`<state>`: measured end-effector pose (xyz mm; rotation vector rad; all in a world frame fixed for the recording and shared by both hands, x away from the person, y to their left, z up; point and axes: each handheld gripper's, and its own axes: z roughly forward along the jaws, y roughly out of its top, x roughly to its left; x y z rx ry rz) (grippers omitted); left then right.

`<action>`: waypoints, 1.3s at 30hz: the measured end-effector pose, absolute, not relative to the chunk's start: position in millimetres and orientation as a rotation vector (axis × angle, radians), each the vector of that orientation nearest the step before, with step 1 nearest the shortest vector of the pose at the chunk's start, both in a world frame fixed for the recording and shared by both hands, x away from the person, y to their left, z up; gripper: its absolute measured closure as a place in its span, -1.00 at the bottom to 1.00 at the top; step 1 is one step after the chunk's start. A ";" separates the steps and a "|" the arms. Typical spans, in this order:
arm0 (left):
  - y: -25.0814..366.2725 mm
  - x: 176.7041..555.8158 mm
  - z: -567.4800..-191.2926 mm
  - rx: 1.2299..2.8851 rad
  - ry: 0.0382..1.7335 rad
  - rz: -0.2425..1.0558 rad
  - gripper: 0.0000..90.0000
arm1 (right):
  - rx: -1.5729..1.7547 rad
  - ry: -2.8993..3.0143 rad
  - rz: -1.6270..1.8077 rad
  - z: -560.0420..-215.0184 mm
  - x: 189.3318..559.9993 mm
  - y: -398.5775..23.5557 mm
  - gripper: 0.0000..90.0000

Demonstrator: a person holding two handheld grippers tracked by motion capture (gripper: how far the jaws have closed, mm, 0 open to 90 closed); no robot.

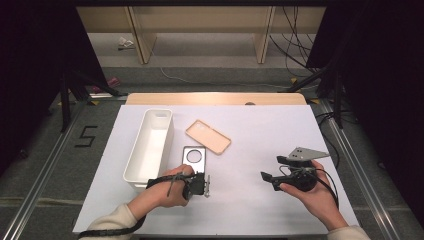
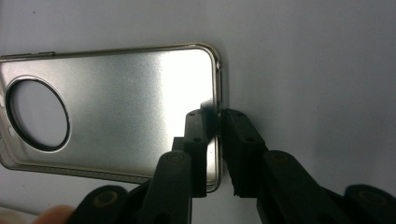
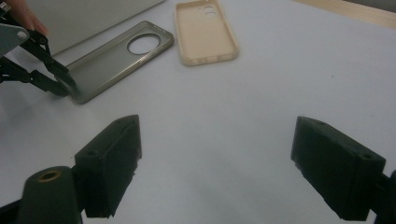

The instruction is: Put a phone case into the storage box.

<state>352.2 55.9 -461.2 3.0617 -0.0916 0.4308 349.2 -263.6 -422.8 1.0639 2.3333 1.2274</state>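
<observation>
- Left gripper (image 1: 206, 186) lay low on the white bench (image 1: 260, 200), near its front edge, just in front of the grey phone case (image 1: 193, 157).
- Jaws were drawn nearly together on the case's short end wall – one pad inside the shell, the other outside, the rim pinched between them in the left gripper view (image 2: 218, 128).
- Grey phone case (image 2: 112, 107) lay flat with its open side up, round camera hole at the end away from the gripper; seemed to rest on the bench, though whether the gripped end was raised could not be told.
- Same case seen from the right gripper view (image 3: 116, 58), with the left gripper (image 3: 63, 84) clamped at its near corner.
- Beige phone case (image 1: 208, 136) lay flat just beyond the grey one, slanted, close to it but not touching; also seen in the right gripper view (image 3: 205, 30).
- White tray (image 1: 135, 165) stood long and narrow along the left of the grey case, close beside it.
- Right gripper (image 1: 270, 179) was held above the bench on the right side, well apart from both cases – jaws spread wide, nothing but bare bench between them (image 3: 217, 172).
- Grey three-cornered plate (image 1: 305, 153) sat on top of the right gripper.
</observation>
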 end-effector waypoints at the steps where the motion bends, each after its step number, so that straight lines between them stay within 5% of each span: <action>1: 55.7 351.9 -461.2 3.065 -0.094 0.432 0.77 | 1.063 2.334 1.227 -422.8 349.2 -263.5 -0.62; 39: 61.9 354.4 -459.0 3.028 -0.061 0.358 0.96 | 1.053 2.350 1.224 -423.5 348.9 -262.1 -0.62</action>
